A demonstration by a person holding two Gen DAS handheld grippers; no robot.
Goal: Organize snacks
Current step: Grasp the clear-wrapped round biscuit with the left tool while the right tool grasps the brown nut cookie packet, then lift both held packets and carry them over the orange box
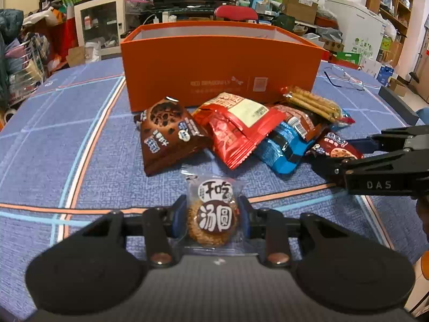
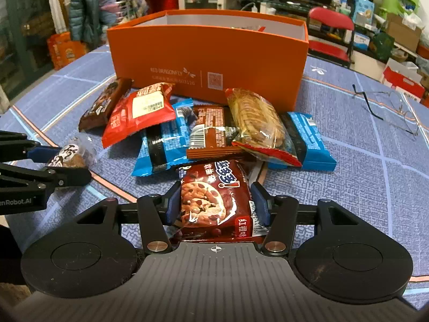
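Snacks are sitting in a loose pile near the table's middle, just in front of the orange box (image 1: 222,67), which is standing open-topped behind them, probably the place they are headed for. Going left to right: brown triangular pack (image 1: 169,136), red pack (image 1: 238,128), blue pack (image 1: 281,150), biscuit-stick pack (image 1: 311,103) lying on top nearest the box. Left gripper (image 1: 212,216) is clamping narrow on the round rice-cake packet (image 1: 211,217), pads pressing both sides, packet sitting nearest the table's front edge. Right gripper (image 2: 216,205) is closing on the chocolate cookie pack (image 2: 214,201) at the pile's near side, pads touching both its sides. Both grips look set for lifting into the box. Glasses (image 2: 388,110) are lying well apart toward the right edge.
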